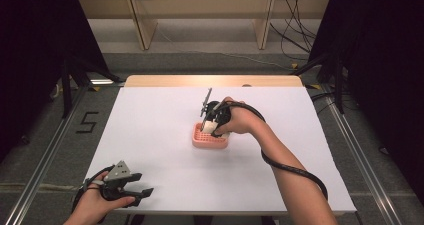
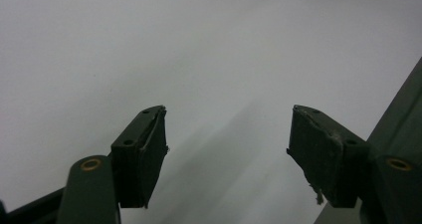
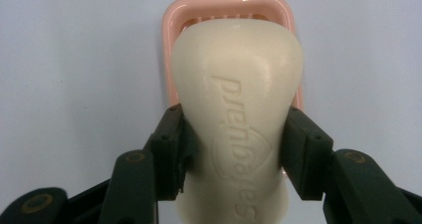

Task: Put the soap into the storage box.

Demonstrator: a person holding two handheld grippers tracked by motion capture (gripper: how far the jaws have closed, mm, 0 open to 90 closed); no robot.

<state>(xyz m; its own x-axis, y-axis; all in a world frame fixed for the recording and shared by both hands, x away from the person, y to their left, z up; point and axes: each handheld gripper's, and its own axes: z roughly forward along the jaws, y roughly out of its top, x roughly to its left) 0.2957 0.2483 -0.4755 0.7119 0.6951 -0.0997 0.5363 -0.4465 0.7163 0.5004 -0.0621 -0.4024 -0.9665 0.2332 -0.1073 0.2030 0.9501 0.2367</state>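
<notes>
A cream bar of soap (image 3: 239, 109) with embossed lettering is clamped between the jaws of my right gripper (image 3: 233, 152), which is shut on it. Directly under the soap lies a pink soap dish (image 3: 174, 30); whether the bar touches the dish I cannot tell. In the high view the right gripper (image 1: 216, 127) points down over the pink soap dish (image 1: 200, 142) at the middle of the white table (image 1: 160, 135). My left gripper (image 1: 142, 192) rests near the front left edge, jaws open with nothing between them, and the left gripper (image 2: 226, 144) looks out over bare white surface.
The white table sheet ends at a wooden strip (image 1: 215, 80) along the far edge. Black frame legs (image 1: 67, 85) and loose cables (image 1: 295, 40) stand on the floor beyond. A cable (image 1: 295, 170) trails along the person's right forearm.
</notes>
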